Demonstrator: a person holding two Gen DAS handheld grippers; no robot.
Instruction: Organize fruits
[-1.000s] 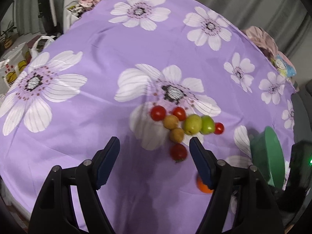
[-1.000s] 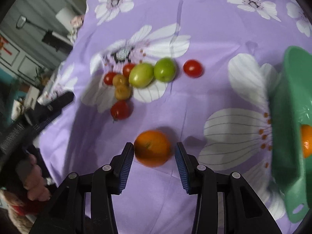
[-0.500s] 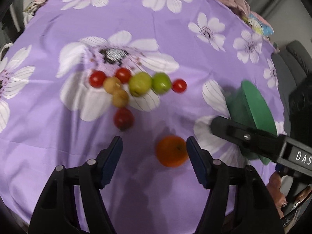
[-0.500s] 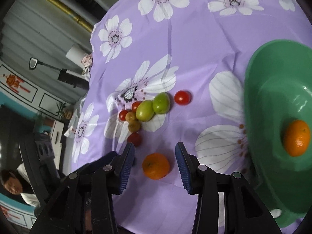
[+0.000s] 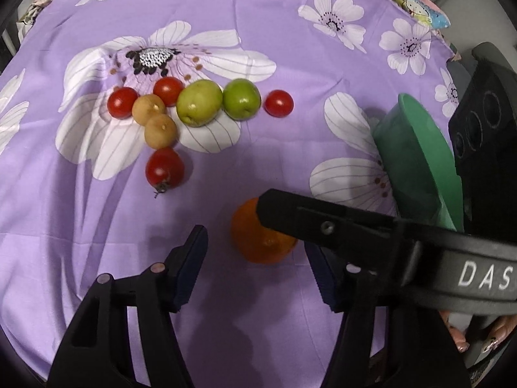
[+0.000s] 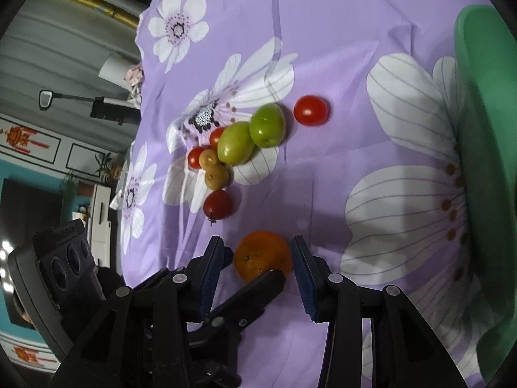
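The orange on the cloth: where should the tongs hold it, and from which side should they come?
Grip the orange across its widest middle, coming down from above, near side. It is round and lies free on the cloth, with the tomato clear behind.

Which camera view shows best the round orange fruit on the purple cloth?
The right wrist view: the round orange fruit lies almost whole between that gripper's blue pads, only its lower edge hidden by a black finger of the other gripper. In the left wrist view the same fruit has its upper right covered by a black finger.
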